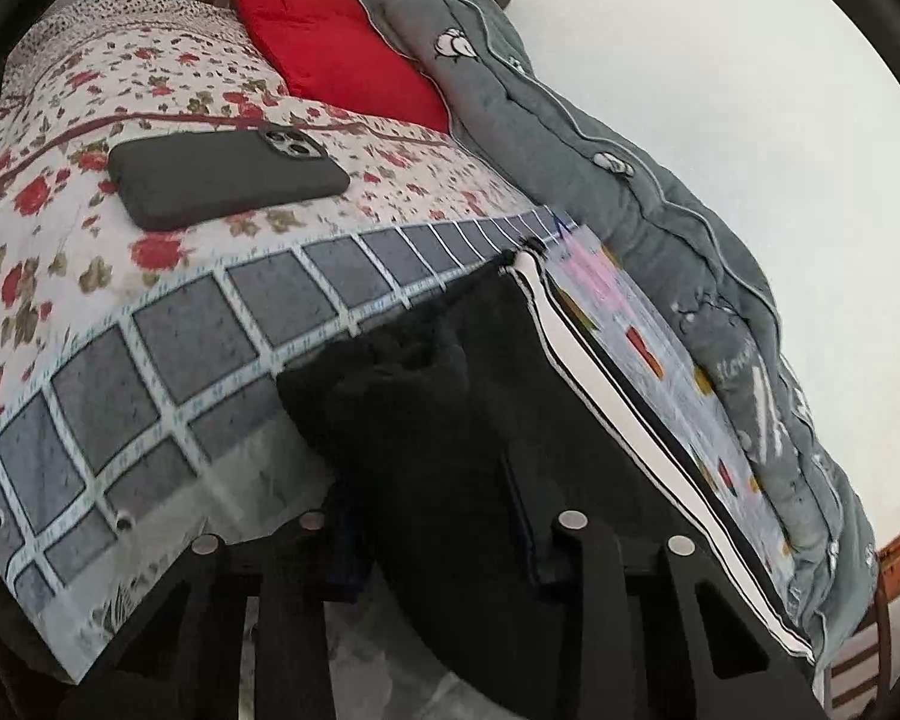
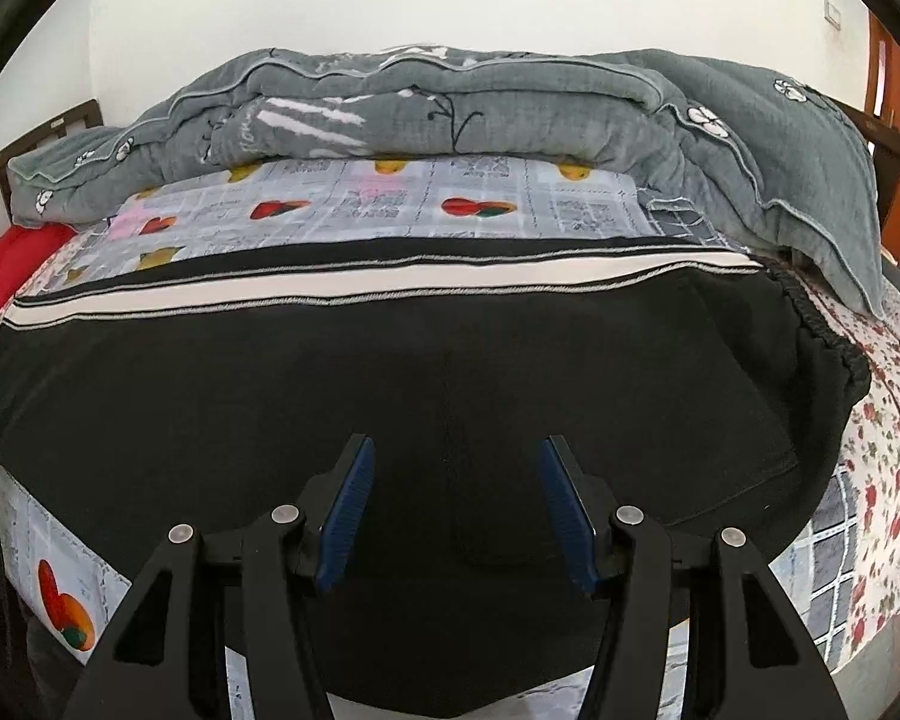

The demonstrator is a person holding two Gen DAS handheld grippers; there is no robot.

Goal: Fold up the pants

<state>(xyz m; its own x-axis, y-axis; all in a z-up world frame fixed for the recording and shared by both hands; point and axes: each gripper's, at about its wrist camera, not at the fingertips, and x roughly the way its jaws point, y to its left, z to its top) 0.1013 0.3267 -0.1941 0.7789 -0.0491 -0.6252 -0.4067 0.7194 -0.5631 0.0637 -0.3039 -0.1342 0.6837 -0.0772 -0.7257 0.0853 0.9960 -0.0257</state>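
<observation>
So the black pants [image 2: 390,396] are spread flat across the bed [image 2: 882,480], lengthwise along the near edge, with the white side stripe running along the far side and the gathered waistband off to the right in the right wrist view. The right gripper [image 2: 456,510] is held just above the dark fabric with its blue pads [image 2: 348,516] spread well apart, nothing pinched between them, so it's released.

On the left side it's murkier. The left gripper [image 1: 438,546] is buried in a bunched-up end of the pants [image 1: 450,420], and cloth is draped right between the fingers (the pads can barely be made out under it). Whether the fabric is actually clamped can't be told from this.

A phone in a dark case [image 1: 228,177] is lying on the floral sheet, well apart from the pants, with a red pillow [image 1: 336,54] near the headboard. A grey quilt [image 2: 450,108] is heaped along the wall side.
</observation>
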